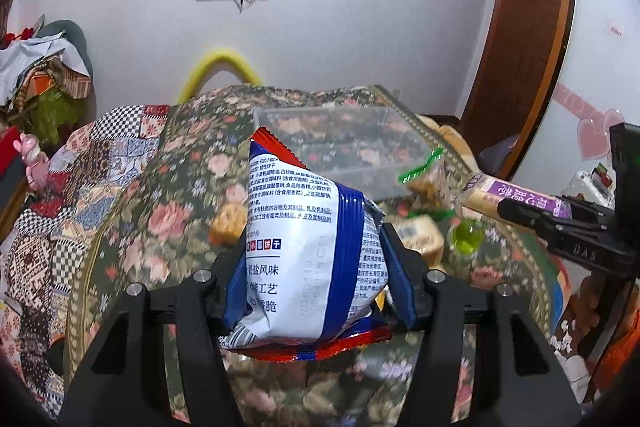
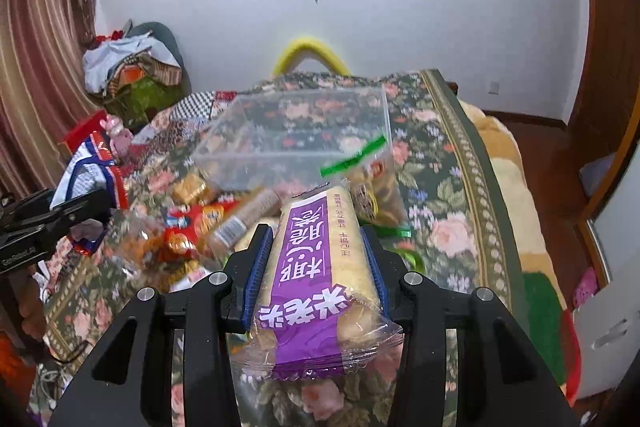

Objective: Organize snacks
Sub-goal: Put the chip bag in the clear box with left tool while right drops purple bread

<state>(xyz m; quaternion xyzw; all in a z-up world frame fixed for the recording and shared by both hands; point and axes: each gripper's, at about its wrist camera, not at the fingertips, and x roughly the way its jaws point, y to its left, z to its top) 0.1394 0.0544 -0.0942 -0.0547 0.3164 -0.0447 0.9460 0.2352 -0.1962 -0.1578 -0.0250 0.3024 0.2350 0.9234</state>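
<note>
My left gripper (image 1: 310, 259) is shut on a white, blue and red snack bag (image 1: 304, 243) and holds it above the floral cloth. It also shows in the right wrist view (image 2: 86, 173) at the left. My right gripper (image 2: 316, 255) is shut on a purple-labelled pack of rice crackers (image 2: 316, 267), also seen at the right in the left wrist view (image 1: 516, 195). A clear plastic box (image 2: 296, 139) stands beyond both grippers, also visible in the left wrist view (image 1: 340, 147). Loose snacks (image 2: 192, 219) lie in front of it.
A floral cloth (image 2: 448, 163) covers the surface, with a patchwork cloth (image 1: 80, 179) to the left. A green-tagged bag of pastries (image 2: 372, 179) leans by the box. A green jelly cup (image 1: 468, 235) lies near it. A yellow hoop (image 2: 312, 51) and clothes pile (image 2: 132, 67) stand behind.
</note>
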